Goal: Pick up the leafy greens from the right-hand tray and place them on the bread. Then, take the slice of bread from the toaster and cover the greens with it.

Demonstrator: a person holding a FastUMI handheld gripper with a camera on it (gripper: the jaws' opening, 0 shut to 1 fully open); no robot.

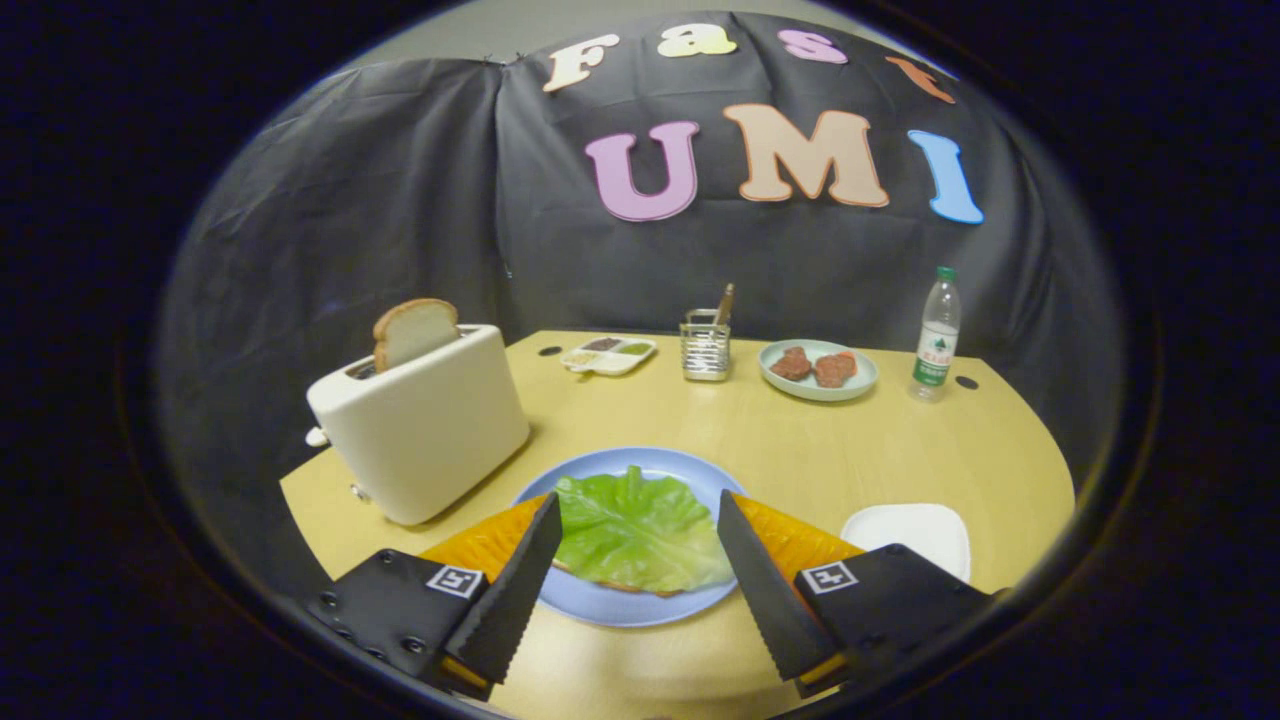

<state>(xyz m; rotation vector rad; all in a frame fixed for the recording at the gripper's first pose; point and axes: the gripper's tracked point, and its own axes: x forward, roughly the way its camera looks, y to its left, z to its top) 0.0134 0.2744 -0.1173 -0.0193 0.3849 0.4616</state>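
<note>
The gripper [637,530] hangs with jaws spread wide above the blue plate [610,606], nothing between them but the leafy greens [640,535] lying flat there. To the left, close by the plate, the toaster [425,425] stands tall with the slice of bread [414,330] upright in its slot. Bare table [800,450] runs ahead to a cutlery holder [705,350], a plate of patties [818,370] and a bottle [936,335] along the far edge.

The table [780,450] looks like pale wood laminate, smooth and faintly shiny. The toaster [425,425] has a glossy cream shell. The blue plate [620,600] is smooth and satin; the lettuce leaf [635,530] on it looks waxy and veined. The utensil holder [705,350] is shiny metal mesh, the water bottle [936,335] clear plastic. The gripper [638,515] fingers, spread apart, have ridged edges.
</note>
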